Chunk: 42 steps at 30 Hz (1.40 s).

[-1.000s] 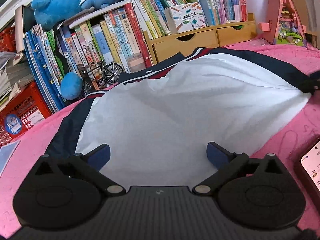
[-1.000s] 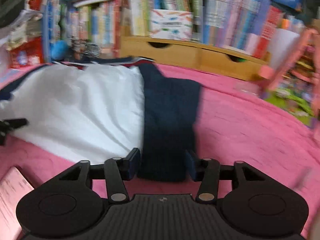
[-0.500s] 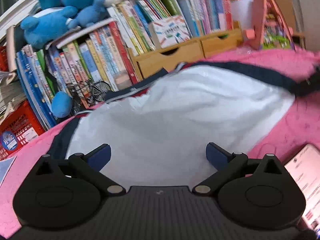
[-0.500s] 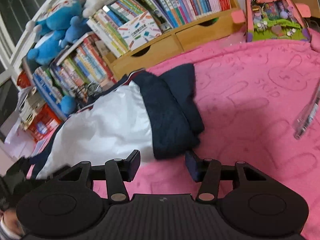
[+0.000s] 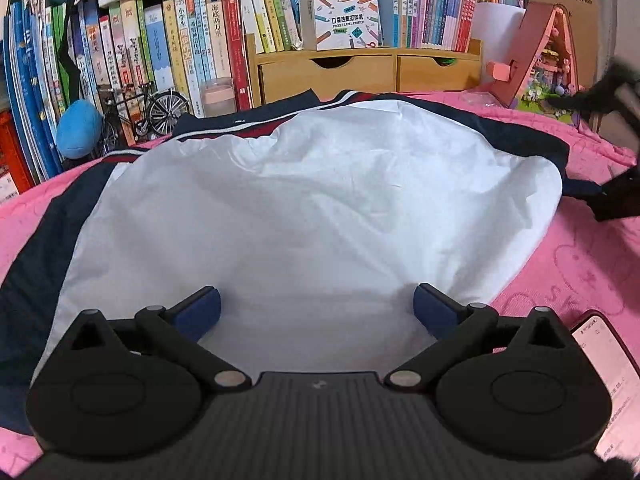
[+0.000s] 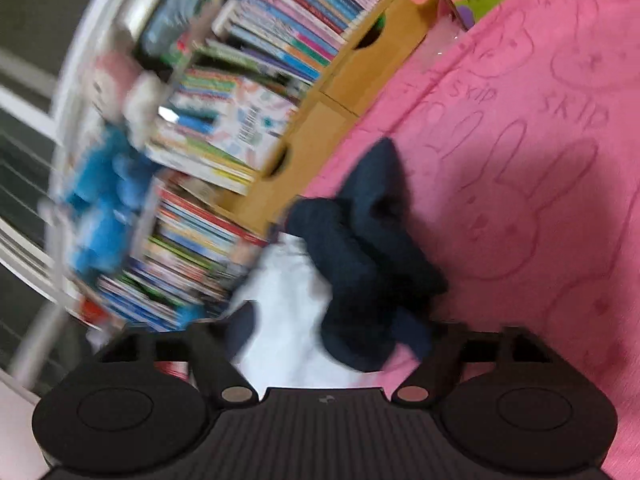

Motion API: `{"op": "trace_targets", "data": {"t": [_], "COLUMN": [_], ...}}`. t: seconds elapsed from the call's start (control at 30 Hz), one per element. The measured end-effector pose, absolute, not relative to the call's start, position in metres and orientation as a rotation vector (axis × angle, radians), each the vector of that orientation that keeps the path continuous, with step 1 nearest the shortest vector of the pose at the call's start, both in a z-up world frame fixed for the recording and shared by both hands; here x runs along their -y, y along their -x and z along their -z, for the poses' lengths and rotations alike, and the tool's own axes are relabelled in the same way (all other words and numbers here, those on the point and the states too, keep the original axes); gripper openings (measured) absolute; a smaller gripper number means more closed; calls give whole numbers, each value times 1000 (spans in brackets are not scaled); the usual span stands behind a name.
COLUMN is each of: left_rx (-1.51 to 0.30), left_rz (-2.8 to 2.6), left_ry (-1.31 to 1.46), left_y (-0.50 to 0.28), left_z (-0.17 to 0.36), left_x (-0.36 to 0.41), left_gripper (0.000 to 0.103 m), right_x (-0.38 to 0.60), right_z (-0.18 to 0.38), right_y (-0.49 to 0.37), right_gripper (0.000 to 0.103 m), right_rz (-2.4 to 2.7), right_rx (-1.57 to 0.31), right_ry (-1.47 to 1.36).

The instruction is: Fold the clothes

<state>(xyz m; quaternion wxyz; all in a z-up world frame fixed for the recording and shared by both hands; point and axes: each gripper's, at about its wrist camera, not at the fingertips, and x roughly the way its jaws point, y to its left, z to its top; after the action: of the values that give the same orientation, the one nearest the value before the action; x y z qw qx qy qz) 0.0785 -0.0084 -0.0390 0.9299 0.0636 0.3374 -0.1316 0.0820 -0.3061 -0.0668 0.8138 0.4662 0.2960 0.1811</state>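
Jacket [image 5: 312, 216] spread on pink blanket [image 5: 592, 264]; left gripper [image 5: 316, 308] fingers spread wide, right gripper [image 6: 332, 336] fingers likewise parted

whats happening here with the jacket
A person with two handheld grippers is folding a white and navy jacket spread on a pink blanket. The left gripper is open over the white panel. The right gripper is at the bunched navy sleeve; blur hides its grip.

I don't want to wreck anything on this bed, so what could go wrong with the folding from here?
The phone lies just right of the open left gripper, so dragging the jacket might sweep it along. The right gripper view is blurred and tilted over the navy sleeve; a hurried pinch may miss or bunch it.
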Motion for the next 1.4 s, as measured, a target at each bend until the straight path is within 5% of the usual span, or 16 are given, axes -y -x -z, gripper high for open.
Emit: {"op": "trace_targets", "data": {"t": [0.37, 0.47, 0.5, 0.53, 0.57, 0.7, 1.1, 1.27, 1.4], "left_rx": [-690, -689, -688, -687, -687, -686, -683, -681, -676], "left_rz": [269, 267, 268, 268, 269, 271, 271, 268, 274], "left_ry": [-122, -121, -121, -120, -120, -119, -120, -110, -73], "left_y": [-79, -79, -79, -79, -79, -79, -78, -78, -77], "left_z": [40, 41, 42, 42, 42, 43, 46, 46, 47], "left_x": [8, 9, 9, 9, 9, 8, 10, 10, 3], "left_gripper": [103, 103, 103, 103, 103, 103, 103, 103, 103], "right_x": [240, 242, 245, 249, 256, 275, 224, 119, 17], "right_z": [50, 55, 56, 58, 62, 76, -4, -81, -93], "right_y": [-75, -90, -94, -96, -96, -78, -73, -70, -82], "right_gripper": [99, 78, 53, 17, 13, 12, 10, 10, 10], "right_rz": [-480, -353, -303, -239, -189, -150, -141, -431, -750], "right_rx": [-796, -804, -805, -808, -814, -745, -538, -473, -613], "right_ry": [-817, -867, -876, -875, -886, -962, -513, -241, -21]}}
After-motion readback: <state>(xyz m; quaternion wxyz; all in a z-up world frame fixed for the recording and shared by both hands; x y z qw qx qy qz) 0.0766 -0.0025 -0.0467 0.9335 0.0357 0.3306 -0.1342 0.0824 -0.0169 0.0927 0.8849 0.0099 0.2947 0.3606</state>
